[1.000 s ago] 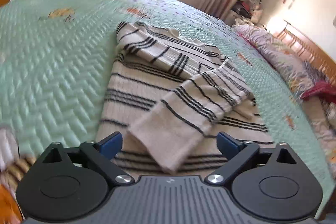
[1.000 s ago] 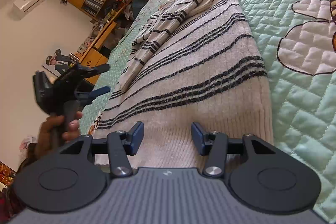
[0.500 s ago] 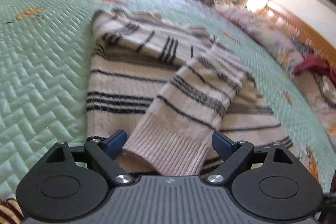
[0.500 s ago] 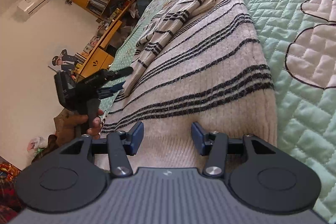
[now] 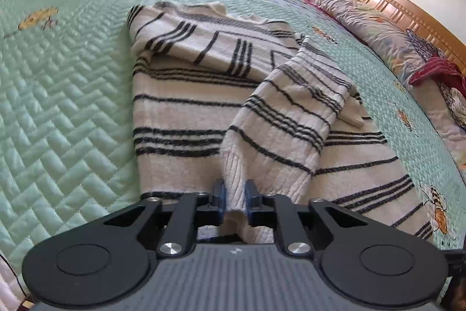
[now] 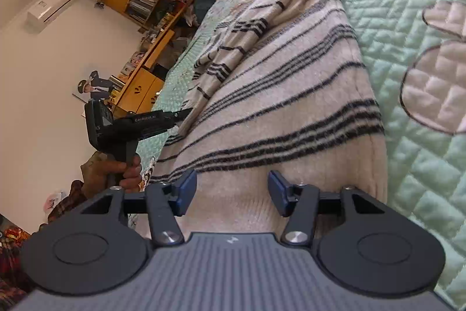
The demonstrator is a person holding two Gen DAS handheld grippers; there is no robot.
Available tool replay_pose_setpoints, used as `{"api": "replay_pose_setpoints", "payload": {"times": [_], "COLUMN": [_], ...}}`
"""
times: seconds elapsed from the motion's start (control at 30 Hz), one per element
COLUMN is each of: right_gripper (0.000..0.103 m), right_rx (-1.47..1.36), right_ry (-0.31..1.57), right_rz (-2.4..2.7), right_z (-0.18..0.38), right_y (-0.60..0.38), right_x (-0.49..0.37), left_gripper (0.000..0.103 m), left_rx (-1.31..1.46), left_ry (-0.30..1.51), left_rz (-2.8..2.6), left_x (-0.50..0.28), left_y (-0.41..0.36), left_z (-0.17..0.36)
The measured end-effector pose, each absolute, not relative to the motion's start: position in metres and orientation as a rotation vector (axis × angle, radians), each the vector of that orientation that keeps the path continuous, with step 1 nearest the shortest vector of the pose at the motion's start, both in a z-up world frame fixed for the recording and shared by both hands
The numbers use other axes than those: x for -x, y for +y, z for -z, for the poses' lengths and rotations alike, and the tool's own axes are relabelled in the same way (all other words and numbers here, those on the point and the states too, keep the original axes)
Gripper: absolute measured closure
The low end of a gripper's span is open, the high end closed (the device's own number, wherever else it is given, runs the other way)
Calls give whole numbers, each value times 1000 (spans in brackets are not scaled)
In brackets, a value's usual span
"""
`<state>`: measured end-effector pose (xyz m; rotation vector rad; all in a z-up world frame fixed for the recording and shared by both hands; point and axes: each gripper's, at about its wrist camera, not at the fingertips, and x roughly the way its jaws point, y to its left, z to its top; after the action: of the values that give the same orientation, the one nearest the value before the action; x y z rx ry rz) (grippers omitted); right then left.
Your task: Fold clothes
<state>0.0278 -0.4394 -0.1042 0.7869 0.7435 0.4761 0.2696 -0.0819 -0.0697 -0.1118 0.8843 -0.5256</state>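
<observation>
While my left tool (image 5: pixel 233 198) pinches the ribbed cuff of the sleeve (image 5: pixel 287 121), its jaws having just closed on it, the striped sweater (image 6: pixel 291 95) lies flat on the bed (image 5: pixel 64 95). I'd lift gently; my right tool (image 6: pixel 231 190), spread, hovers over the hem.

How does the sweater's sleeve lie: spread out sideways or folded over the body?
Folded over: the sleeve lies diagonally across the sweater body.

Cream sweater (image 5: pixel 186 118) with black stripes, flat on the green quilt (image 5: pixel 64 95), one sleeve (image 5: pixel 279 130) folded across its body.
</observation>
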Motion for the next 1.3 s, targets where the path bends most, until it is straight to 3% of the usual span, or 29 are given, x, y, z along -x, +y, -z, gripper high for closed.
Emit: {"api": "replay_pose_setpoints", "payload": {"times": [0.2,0.3,0.37,0.43,0.6,0.7,0.83,0.87,1.13,1.3], "right_gripper": [43,40,27,21,21,25,69,71,70,58], "right_rx": [-675,-404,-206,-5,363,391,530,559,747,726], "right_ry": [664,605,555,494,375,316,275,265,245,251], "right_rz": [-474,-428,-371,-307,-250,-393,-474,-473,-230,-50], "right_z": [75,49,45,43,53,48,46,47,81,87], "right_y": [-446,-440,-433,-425,-410,-404,-383,-380,-375,-401], "right_x": [-48,-64,-73,-84,-113,-115,-125,-130,-210,-254], "left_gripper": [94,94,94,94,94,94,94,94,94,94], "left_rx": [125,168,197,221,271,303,280,271,133,61], "left_ry": [799,769,749,732,700,687,641,628,570,555], "left_rz": [521,575,623,669,754,794,843,857,955,1022], "left_x": [-260,-257,-257,-260,-278,-294,-309,-311,-317,-321], "left_y": [-90,-98,-107,-118,-156,-180,-219,-230,-333,-396], "left_z": [26,0,-20,-40,-86,-114,-151,-159,-211,-220]}}
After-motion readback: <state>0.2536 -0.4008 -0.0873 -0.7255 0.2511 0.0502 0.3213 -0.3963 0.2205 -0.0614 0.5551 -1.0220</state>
